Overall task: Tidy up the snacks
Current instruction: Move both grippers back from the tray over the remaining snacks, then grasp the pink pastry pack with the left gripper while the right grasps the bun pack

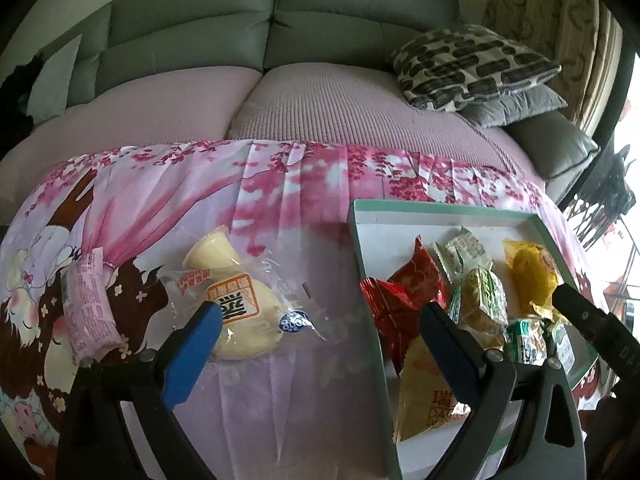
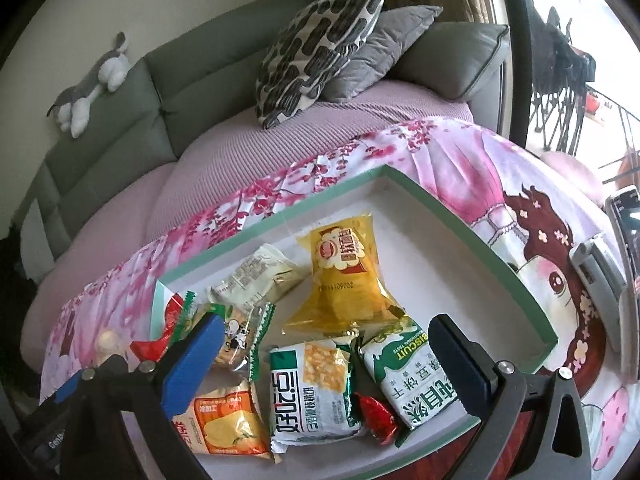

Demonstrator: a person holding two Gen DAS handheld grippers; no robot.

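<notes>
In the left wrist view my left gripper (image 1: pixel 320 320) is open and empty above the pink cloth. Its left pad is over a cream pastry in clear wrap (image 1: pixel 236 312); its right pad is over the left rim of the green-edged tray (image 1: pixel 360 240). A pink packet (image 1: pixel 86 308) lies further left on the cloth. The tray holds red packets (image 1: pixel 404 296) and a yellow packet (image 1: pixel 528 276). My right gripper (image 2: pixel 326 356) hovers open over the tray (image 2: pixel 472 224), above a green-and-white cracker pack (image 2: pixel 312 392), a green biscuit pack (image 2: pixel 404 376), the yellow packet (image 2: pixel 344 276) and an orange pack (image 2: pixel 224 424).
The table wears a pink cartoon cloth (image 1: pixel 280 200). Behind it is a sofa (image 1: pixel 280 32) with patterned and grey pillows (image 2: pixel 320 40) and a plush toy (image 2: pixel 92 84). A phone on a stand (image 2: pixel 616 280) sits at the table's right side. A window is at the far right.
</notes>
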